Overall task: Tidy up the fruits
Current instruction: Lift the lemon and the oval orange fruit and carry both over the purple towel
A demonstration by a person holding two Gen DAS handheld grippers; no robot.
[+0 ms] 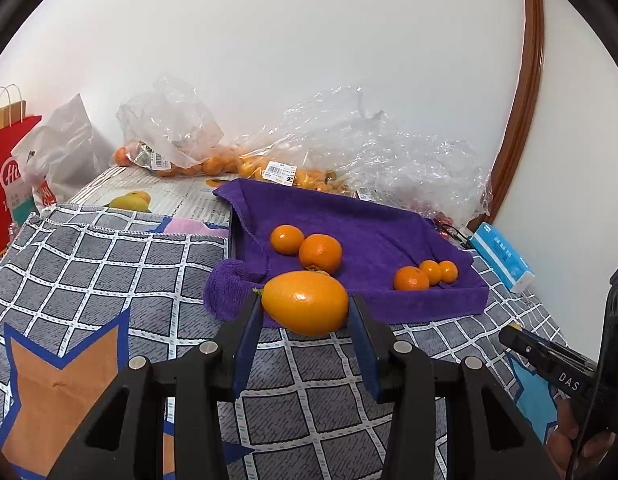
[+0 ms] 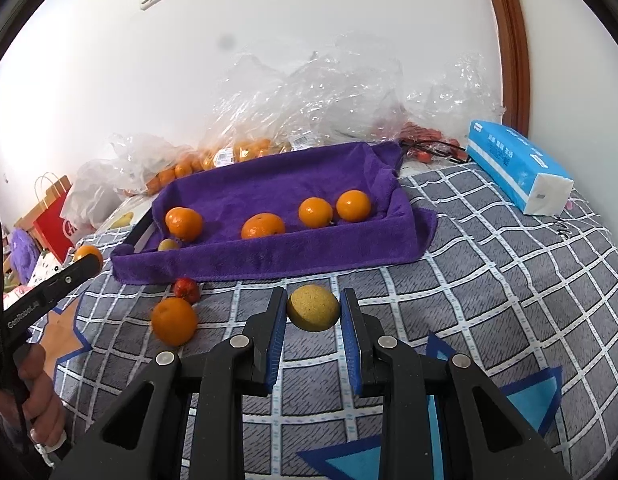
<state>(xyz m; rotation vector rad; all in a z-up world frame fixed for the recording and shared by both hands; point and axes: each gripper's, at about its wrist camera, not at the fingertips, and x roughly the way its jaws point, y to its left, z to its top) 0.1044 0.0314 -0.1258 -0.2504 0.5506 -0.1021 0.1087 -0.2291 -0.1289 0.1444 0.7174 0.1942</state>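
Above the checked cloth [image 1: 109, 264], my left gripper [image 1: 307, 312] clenched a smooth, firm mango [image 1: 305, 302] lengthwise; my right gripper [image 2: 313, 308] clenched a small, rough yellow fruit [image 2: 313, 307] midway.

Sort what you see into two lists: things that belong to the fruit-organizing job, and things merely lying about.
Belongs to the job:
- purple towel-lined tray
- oranges in the tray
- oval orange fruit held in the left gripper
- round yellow fruit held in the right gripper
- loose orange
- small red fruit

Just lying about:
- blue tissue pack
- red paper bag
- clear plastic bags
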